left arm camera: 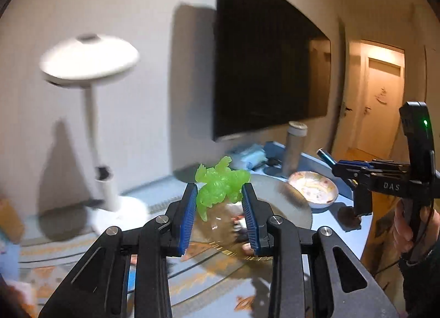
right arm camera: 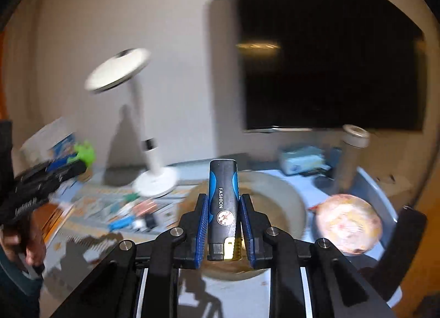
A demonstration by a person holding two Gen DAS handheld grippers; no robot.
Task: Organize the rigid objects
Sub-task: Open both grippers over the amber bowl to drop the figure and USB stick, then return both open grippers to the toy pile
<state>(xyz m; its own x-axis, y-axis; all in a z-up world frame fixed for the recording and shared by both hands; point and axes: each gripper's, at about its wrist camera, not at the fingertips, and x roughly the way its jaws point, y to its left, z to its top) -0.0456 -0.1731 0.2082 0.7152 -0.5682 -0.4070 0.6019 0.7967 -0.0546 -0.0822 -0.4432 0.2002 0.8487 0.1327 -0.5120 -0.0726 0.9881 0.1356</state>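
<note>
The right tongs (right arm camera: 223, 208) clench a lighter (right arm camera: 222, 202) at mid-body, hard and slick, light. The left tongs (left arm camera: 220, 202) pinch a green toy figure (left arm camera: 220, 186) (rubbery-looking, irregular) above the tabletop (left arm camera: 349, 224), a bowl (left arm camera: 313, 189) beyond.

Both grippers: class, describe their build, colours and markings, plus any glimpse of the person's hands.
The left gripper and right gripper share black linkages with silver pivot pins and ribbed blue pads. The right carries "DAS" lettering, a green indicator light and a bare hand on its handle.
</note>
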